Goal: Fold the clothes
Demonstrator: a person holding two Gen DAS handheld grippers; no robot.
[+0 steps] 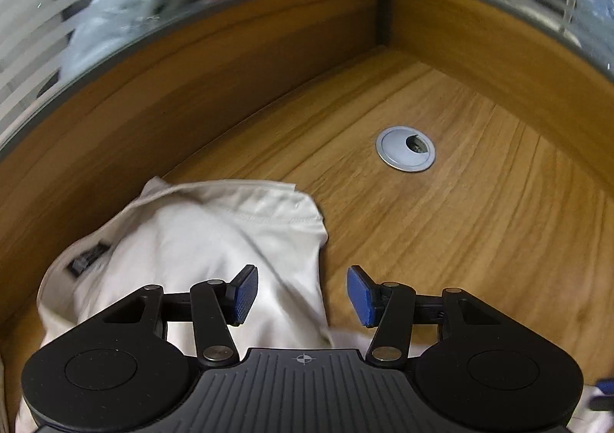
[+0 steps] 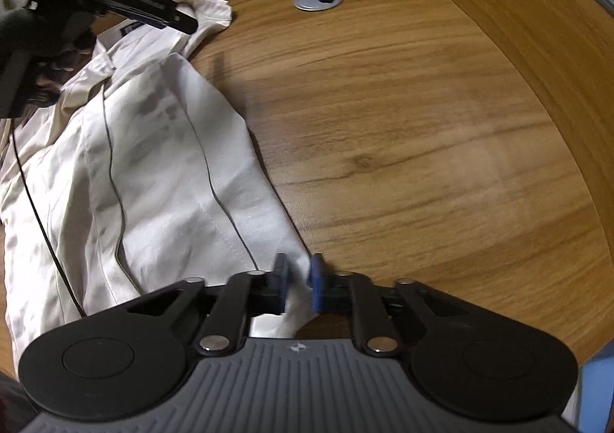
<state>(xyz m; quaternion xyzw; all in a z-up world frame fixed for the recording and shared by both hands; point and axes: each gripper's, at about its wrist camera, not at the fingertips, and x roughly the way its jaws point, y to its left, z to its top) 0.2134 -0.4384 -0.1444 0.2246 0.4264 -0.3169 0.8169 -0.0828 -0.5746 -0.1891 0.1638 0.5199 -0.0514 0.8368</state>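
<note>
A white shirt (image 1: 192, 241) lies crumpled on the wooden desk (image 1: 460, 241), its collar and dark label (image 1: 87, 260) turned toward the back wall. My left gripper (image 1: 302, 295) hovers open over the shirt's right edge near the collar, with nothing between its blue pads (image 1: 245, 295). In the right wrist view the shirt (image 2: 153, 164) stretches from the collar at upper left down to my right gripper (image 2: 299, 279). That gripper is shut on the shirt's lower right edge, white cloth filling the narrow gap between the pads. The left gripper (image 2: 180, 20) shows there above the collar.
A grey cable grommet (image 1: 405, 148) (image 2: 317, 0) is set in the desk beyond the shirt. Wooden partition walls (image 1: 230, 60) close the desk's back corner, with striped glass above. A thin black cable (image 2: 34, 202) runs across the shirt's left side. Bare wood lies right of the shirt.
</note>
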